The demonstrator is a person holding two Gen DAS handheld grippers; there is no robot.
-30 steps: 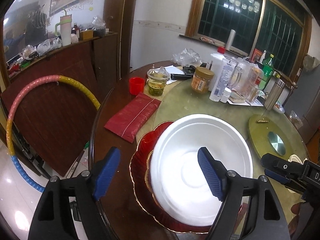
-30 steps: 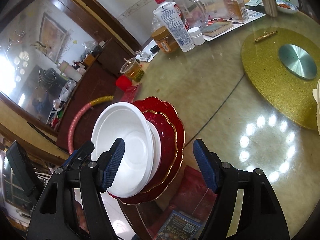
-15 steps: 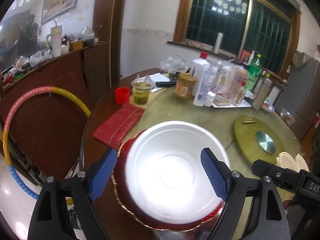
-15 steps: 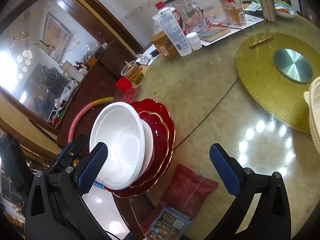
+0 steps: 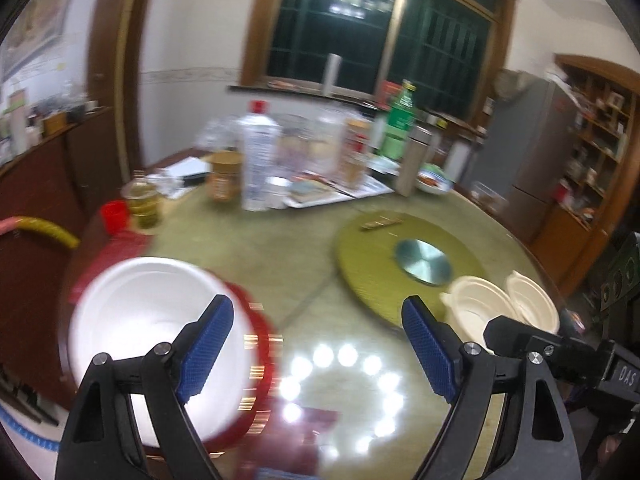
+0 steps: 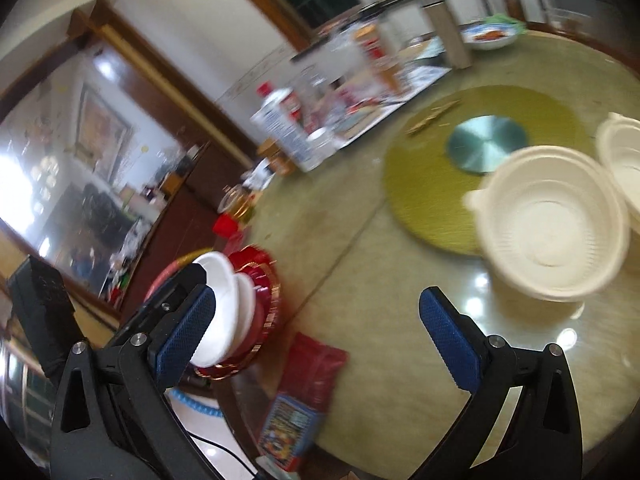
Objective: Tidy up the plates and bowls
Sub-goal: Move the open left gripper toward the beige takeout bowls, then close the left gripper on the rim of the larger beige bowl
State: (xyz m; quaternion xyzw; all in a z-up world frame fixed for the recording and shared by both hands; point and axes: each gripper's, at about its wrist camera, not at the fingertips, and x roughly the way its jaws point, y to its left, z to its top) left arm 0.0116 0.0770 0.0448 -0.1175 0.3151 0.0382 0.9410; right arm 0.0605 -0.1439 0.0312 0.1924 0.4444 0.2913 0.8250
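Note:
A white bowl (image 5: 136,320) sits on stacked red gold-rimmed plates (image 5: 262,344) at the table's near left edge; the stack also shows in the right wrist view (image 6: 256,292). Two cream bowls (image 5: 476,304) (image 5: 532,304) stand at the right by the gold turntable; the nearer one shows large in the right wrist view (image 6: 552,224), the other behind it (image 6: 624,152). My left gripper (image 5: 318,352) is open and empty, right of the white bowl. My right gripper (image 6: 320,332) is open and empty, between the stack and the cream bowls.
A gold turntable (image 5: 408,256) with a metal centre lies mid-table. Bottles, jars and a thermos (image 5: 260,160) crowd the far side. A red cup (image 5: 114,216) and a glass of tea (image 5: 142,200) stand at the left. A red packet (image 6: 312,372) lies at the near edge.
Both grippers have swung right, away from the white bowl and red plates. The cream bowls have come into view. Both stay open.

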